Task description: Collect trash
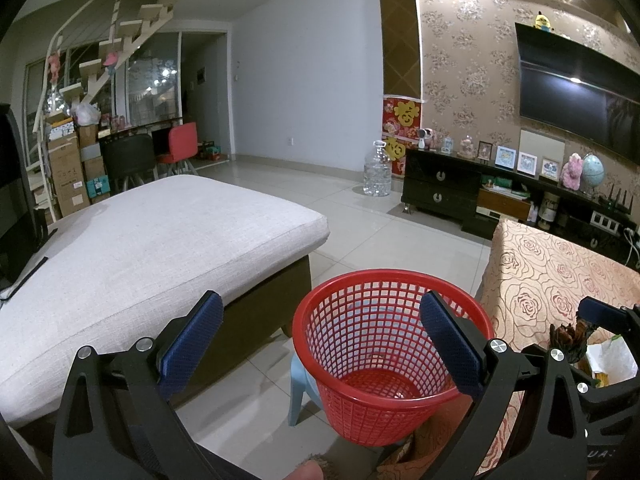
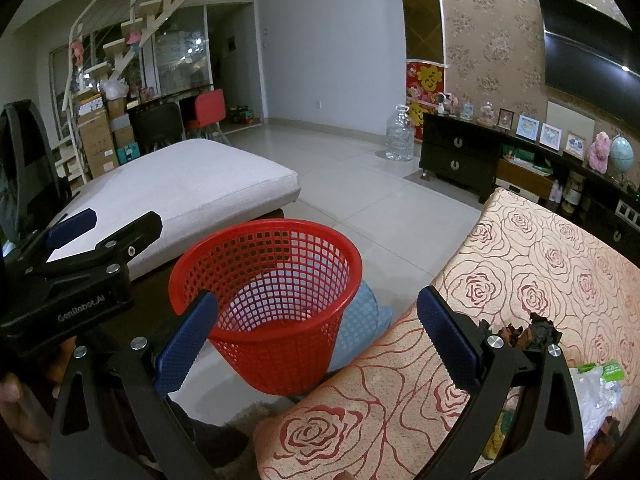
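Tiled floor (image 1: 352, 216) holds one empty red basket (image 1: 384, 344); both grippers (image 1: 320, 344) (image 2: 316, 340) gape wide.

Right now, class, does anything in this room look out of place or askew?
Yes. The red mesh basket sits tilted on a small blue stool, not upright on the floor. Scraps of trash lie loose on the rose-patterned cloth. Both grippers are open and empty.

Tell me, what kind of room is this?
Most likely a home living room: a wall-mounted television above a dark cabinet with framed pictures, a cushioned sofa seat, and a staircase at the back.
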Action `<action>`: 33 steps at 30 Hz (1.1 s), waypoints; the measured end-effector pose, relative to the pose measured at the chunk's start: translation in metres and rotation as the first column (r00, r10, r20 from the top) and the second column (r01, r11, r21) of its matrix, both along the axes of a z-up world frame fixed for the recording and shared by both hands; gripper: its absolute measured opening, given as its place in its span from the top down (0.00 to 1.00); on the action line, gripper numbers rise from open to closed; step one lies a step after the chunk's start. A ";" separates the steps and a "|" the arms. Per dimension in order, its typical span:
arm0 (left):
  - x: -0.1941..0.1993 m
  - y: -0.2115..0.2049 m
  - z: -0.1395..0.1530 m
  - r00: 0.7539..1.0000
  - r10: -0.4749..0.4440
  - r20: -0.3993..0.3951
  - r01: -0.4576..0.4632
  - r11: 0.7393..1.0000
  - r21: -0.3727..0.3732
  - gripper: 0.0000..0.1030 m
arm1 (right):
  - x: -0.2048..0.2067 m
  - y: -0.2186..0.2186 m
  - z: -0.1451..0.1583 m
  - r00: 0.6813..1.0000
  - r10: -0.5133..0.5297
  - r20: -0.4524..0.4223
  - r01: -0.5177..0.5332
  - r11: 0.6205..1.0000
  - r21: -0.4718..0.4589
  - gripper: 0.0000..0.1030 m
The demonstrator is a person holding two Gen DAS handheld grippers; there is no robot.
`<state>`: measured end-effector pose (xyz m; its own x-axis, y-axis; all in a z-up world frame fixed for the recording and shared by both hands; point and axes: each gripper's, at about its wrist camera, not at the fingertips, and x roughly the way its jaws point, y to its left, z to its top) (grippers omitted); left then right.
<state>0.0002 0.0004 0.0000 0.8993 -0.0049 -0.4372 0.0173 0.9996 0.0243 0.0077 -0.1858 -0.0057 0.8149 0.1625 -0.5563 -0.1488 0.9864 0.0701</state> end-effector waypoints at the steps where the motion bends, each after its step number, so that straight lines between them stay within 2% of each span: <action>1: 0.000 0.000 0.000 1.000 0.000 0.000 0.000 1.000 0.000 0.08 | 0.000 0.001 0.001 1.000 -0.001 0.000 0.001 1.000 -0.001 0.06; 12: 0.001 -0.010 -0.004 1.000 -0.022 -0.002 0.022 1.000 -0.010 0.08 | -0.013 -0.012 0.003 0.999 -0.046 0.000 0.046 0.999 -0.018 0.06; 21: -0.006 -0.029 -0.005 0.995 -0.098 -0.005 0.098 0.995 0.000 0.08 | -0.040 -0.056 0.007 0.984 -0.176 0.015 0.177 0.981 -0.074 0.06; 27: -0.010 -0.051 -0.007 0.984 -0.177 -0.014 0.177 0.984 0.012 0.08 | -0.069 -0.118 0.002 0.938 -0.347 -0.022 0.346 0.938 -0.027 0.06; 33: -0.017 -0.078 -0.015 0.964 -0.265 -0.032 0.265 0.964 0.019 0.08 | -0.105 -0.168 -0.006 0.861 -0.508 -0.035 0.508 0.861 -0.014 0.06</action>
<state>-0.0172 -0.0781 -0.0154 0.8542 -0.2308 -0.4659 0.2824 0.9583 0.0430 -0.0972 -0.3534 -0.0122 0.7631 -0.2709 -0.5867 0.3753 0.9249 0.0612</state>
